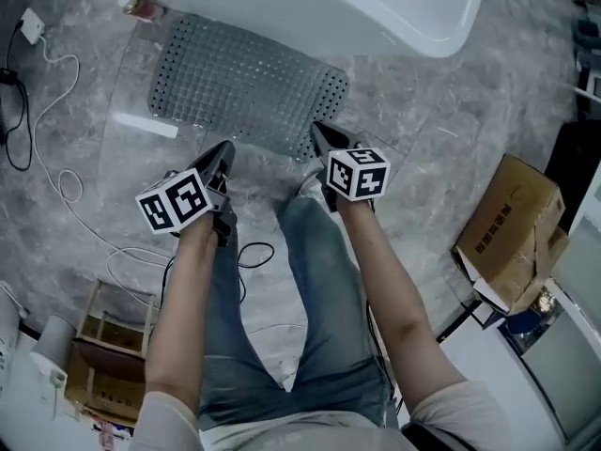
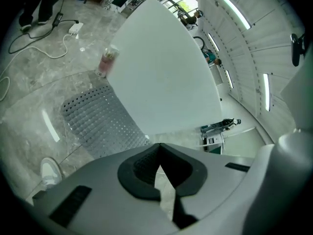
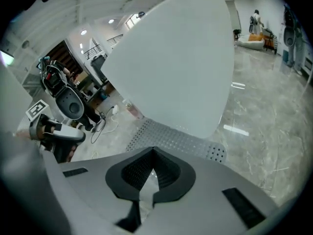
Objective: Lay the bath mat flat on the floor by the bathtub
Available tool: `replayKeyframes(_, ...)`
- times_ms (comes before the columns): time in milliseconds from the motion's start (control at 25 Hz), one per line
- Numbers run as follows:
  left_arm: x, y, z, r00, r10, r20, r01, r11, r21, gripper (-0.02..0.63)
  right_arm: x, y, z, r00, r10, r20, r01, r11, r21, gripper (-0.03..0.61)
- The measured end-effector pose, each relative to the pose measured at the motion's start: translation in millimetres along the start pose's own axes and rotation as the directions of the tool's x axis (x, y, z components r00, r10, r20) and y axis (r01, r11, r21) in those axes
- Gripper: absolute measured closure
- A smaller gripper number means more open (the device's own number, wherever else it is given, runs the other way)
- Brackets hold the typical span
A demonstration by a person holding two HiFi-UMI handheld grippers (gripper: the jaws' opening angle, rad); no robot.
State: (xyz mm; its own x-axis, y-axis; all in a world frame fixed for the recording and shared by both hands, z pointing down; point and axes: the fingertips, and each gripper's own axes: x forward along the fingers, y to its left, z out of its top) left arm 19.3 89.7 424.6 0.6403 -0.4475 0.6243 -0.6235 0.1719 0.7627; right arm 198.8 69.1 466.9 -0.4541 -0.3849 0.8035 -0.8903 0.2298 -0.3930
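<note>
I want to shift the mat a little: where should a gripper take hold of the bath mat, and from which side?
Grip the bath mat by its near long edge, close to a corner, coming from the person's side. It lies flat and thin on the floor, so only a rim can be pinched, and its far edge runs along the bathtub, which likely blocks that side.

Bathtub walls off far side, cardboard box right, wooden crate left

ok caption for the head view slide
Bath mat flat by the bathtub; left tool and right tool shut, empty, at its near edge.
</note>
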Motion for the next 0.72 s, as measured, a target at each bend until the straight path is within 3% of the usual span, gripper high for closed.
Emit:
replayKeyframes(360, -89, -92, 36, 0.999, -0.019, -0.050, 0.027, 0.986, 0.164, 0.600, -126, 98, 84, 0.993, 0.086, 0.076, -0.081, 0.994, -0.067, 0.552)
replayKeyframes(720, -172, -216, 76, 0.999, -0.046, -0.004, 0.045, 0.950, 0.309, 0.600, -251, 175, 168, 0.967, 0.129, 0.221, -0.103, 0.987, -0.124, 0.552)
